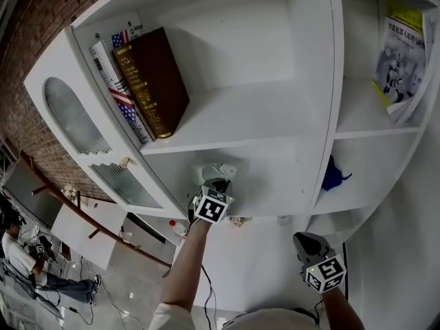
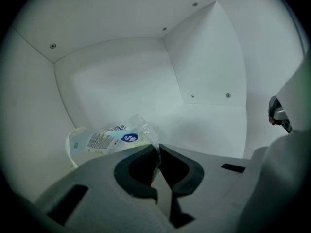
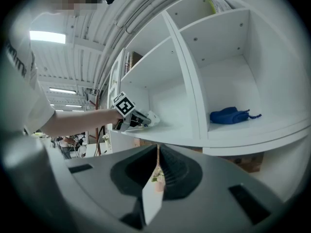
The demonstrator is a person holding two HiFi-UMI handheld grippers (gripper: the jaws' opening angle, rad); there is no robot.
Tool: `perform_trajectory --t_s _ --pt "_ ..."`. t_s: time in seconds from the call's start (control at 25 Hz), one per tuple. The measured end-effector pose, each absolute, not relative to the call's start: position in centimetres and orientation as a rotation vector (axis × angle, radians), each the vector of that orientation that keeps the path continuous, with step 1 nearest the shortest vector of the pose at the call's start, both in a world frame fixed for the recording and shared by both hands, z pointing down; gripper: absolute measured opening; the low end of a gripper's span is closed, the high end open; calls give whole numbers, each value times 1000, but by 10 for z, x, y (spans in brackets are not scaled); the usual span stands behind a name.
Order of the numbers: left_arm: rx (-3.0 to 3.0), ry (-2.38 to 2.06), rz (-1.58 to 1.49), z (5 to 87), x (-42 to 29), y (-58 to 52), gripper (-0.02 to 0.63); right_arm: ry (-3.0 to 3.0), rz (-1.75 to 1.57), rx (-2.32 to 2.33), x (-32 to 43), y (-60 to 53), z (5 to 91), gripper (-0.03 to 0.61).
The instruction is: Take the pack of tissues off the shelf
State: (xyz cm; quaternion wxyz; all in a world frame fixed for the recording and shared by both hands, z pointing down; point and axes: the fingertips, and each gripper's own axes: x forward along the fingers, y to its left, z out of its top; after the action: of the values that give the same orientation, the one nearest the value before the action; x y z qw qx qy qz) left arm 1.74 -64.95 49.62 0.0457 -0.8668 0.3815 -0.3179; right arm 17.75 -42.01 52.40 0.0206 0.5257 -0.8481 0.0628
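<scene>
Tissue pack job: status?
Done: left gripper is inside the shelf compartment. In hand: its jaws are shut on the wrapper edge of the pack of tissues. Left: the pack lies on the shelf floor, not yet pulled out. The right gripper hangs shut and empty below.

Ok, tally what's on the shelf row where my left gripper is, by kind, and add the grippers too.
tissue pack: 1
blue cloth: 1
gripper: 2 (left gripper, right gripper)
Total: 4
</scene>
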Motion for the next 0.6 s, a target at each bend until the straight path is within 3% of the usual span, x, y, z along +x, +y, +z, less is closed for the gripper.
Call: perform_trajectory --t_s 0.6 --pt "-2652 989 -786 457 20 -575 26 -2616 142 1638 147 -394 513 34"
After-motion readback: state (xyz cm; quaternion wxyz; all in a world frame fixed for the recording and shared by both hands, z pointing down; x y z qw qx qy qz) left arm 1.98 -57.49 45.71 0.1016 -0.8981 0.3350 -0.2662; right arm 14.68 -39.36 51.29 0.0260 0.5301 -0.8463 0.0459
